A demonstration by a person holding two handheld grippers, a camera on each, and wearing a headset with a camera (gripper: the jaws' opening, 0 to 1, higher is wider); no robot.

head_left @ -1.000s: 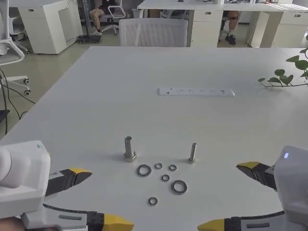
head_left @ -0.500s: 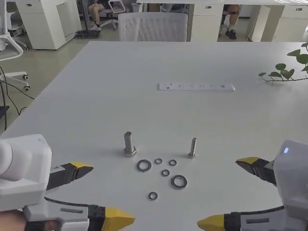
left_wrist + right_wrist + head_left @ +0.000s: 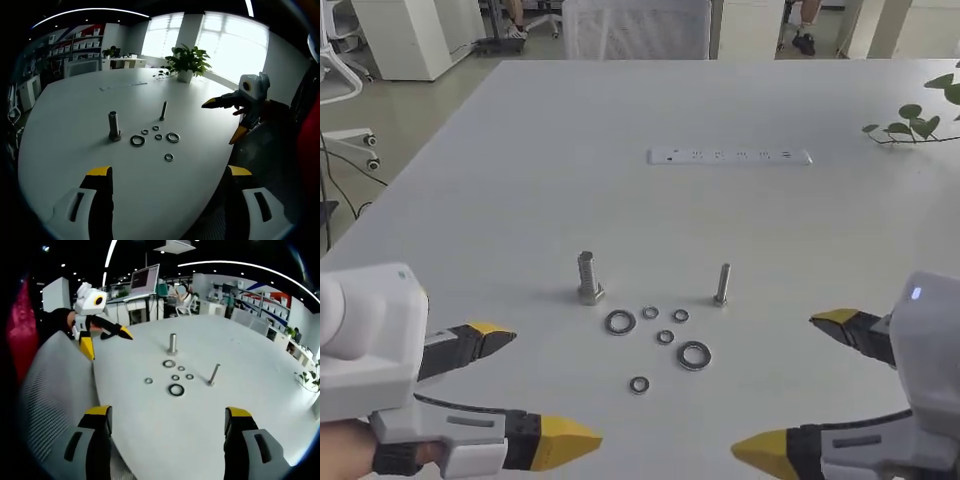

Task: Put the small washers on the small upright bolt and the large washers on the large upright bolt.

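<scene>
Head view first: the left gripper [image 3: 552, 388] hangs low over the near edge of the white table [image 3: 570, 150], jaws spread wide with nothing between them. The right gripper [image 3: 775, 383] mirrors it, jaws just as wide and empty. Between and beyond them stand the large bolt [image 3: 587, 278] and, well to its right, the small bolt [image 3: 722, 285], both upright on their heads and both bare. The washers lie flat just in front of the bolts. There are two large washers [image 3: 619, 322] and four small washers [image 3: 665, 337], and one small one sits nearest the person, apart from the cluster. A power strip [image 3: 729, 156] lies farther back.

Over to the left gripper view: its yellow-tipped jaws gape, empty, above the table edge. Ahead are the large bolt [image 3: 114, 126], the small bolt [image 3: 163, 110] and the scattered large washers [image 3: 137, 140] and small washers [image 3: 169, 157]. The right gripper [image 3: 218, 123] comes in from the right, and a potted plant [image 3: 187, 62] stands behind.

Right gripper view: jaws apart, holding nothing. The large bolt [image 3: 172, 344] stands beyond the washers and the small bolt [image 3: 214, 374] to their right. The left gripper [image 3: 110, 347] hovers at the left.
</scene>
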